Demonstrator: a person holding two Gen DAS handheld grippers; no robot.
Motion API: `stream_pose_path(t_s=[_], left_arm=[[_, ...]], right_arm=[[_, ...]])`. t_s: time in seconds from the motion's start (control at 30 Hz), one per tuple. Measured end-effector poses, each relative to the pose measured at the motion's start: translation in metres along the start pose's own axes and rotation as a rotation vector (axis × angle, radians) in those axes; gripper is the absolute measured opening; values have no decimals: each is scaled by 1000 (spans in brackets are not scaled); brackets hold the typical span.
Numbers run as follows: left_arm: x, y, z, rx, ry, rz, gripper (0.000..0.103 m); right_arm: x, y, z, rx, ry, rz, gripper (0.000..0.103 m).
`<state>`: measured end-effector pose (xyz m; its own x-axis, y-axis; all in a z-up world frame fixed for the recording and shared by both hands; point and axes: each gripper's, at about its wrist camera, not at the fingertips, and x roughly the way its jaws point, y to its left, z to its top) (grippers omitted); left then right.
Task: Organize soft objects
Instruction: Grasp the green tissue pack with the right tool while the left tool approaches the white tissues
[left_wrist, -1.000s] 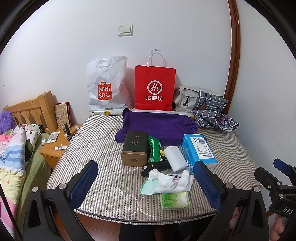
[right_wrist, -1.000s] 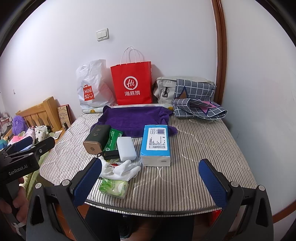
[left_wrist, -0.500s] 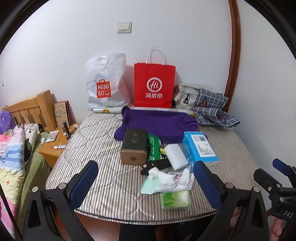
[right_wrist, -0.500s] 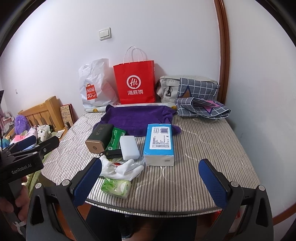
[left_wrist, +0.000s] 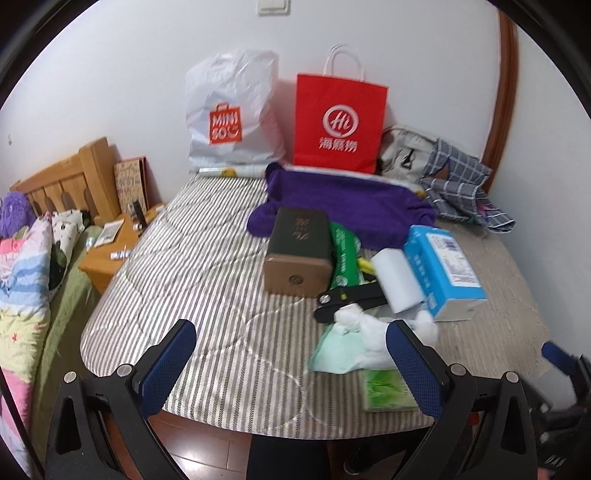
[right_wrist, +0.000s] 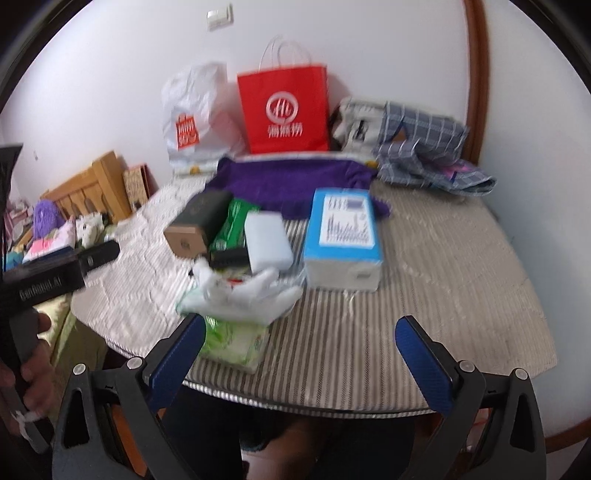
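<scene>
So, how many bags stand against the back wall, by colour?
White plastic bag: 1
Red paper bag: 1
Beige fabric bag: 1
Total: 3

Striped mattress (left_wrist: 207, 266), purple towel (left_wrist: 351, 206), blue tissue box (left_wrist: 443, 266), brown box (left_wrist: 299, 254), white gloves (right_wrist: 251, 291)

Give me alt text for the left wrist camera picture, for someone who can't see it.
The open left gripper hovers over the near edge of a striped mattress, holding nothing. Ahead lie white gloves, a blue tissue box, a dark box and a purple towel; a red paper bag stands against the wall.
</scene>
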<state>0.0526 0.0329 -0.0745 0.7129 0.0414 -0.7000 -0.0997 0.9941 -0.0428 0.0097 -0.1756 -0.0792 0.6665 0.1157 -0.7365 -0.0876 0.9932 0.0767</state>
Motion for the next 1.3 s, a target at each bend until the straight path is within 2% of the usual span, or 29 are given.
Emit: stream_pose_path(t_s=[0.23,0.43,0.77,0.87,0.9,0.93,1.13,1.23,1.3], left_arm=[[33,21,-7,-36,56,30,103],[58,39,-13,-65,97,27,103],[83,58,-18,-98,135,-32,103],[87,60,-19,-99,141,-45,103],[88,60,-19,-100,142,-46,103],[89,61,-19,-101,142,-51,103],[89,58,-20,-98,142,-81,103],[87,52,-20,-88,138,-96,103],[86,48,-20,-85,138,-105,103]], right_arm=[[48,22,-22,-16,49,92,102],[91,45,-36,-27,129,110,102],[126,73,-43,-21,131,55,102],[129,87,-47,-111,120,-6,99],[127,89,-48,-125,104,-3,91],[126,88,-47,-129,93,12,88],[116,77,-46,-125,104,39,86],[107,78,-40,-157,152,73,86],[92,78,-36,-158,124,114,86]])
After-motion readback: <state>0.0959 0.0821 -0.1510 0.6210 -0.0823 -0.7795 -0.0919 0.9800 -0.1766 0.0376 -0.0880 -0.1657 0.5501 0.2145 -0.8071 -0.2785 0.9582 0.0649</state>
